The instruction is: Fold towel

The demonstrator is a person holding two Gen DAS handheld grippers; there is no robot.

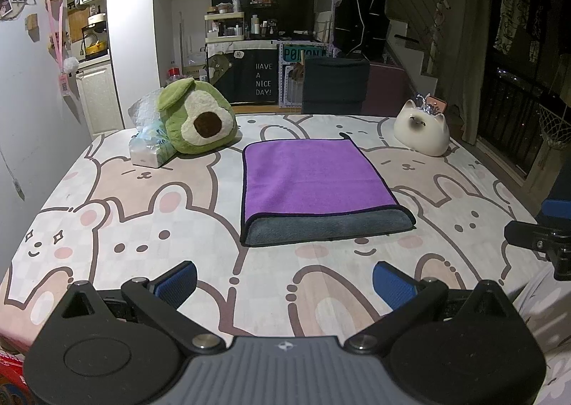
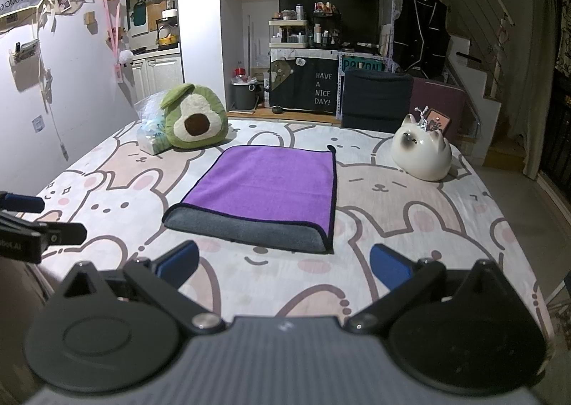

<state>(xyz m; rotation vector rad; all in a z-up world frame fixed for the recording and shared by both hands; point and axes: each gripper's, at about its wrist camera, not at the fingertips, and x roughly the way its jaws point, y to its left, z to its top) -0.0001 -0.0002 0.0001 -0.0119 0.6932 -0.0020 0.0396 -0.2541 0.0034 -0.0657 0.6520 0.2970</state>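
A purple towel (image 1: pixel 310 176) with a grey underside lies folded flat in the middle of the table, its grey fold edge toward me; it also shows in the right wrist view (image 2: pixel 271 183). My left gripper (image 1: pixel 285 283) is open and empty, held above the table's near edge, short of the towel. My right gripper (image 2: pixel 284 267) is open and empty, also near the front edge, just short of the towel's grey fold. Part of the right gripper shows at the right edge of the left wrist view (image 1: pixel 542 244), and part of the left gripper at the left edge of the right wrist view (image 2: pixel 32 230).
The table (image 1: pixel 142 226) has a bunny-print cloth. An avocado plush (image 1: pixel 196 119) and a tissue pack (image 1: pixel 150 148) sit at the back left. A white cat-shaped holder (image 1: pixel 423 133) sits at the back right. A dark chair (image 1: pixel 335 83) stands behind the table.
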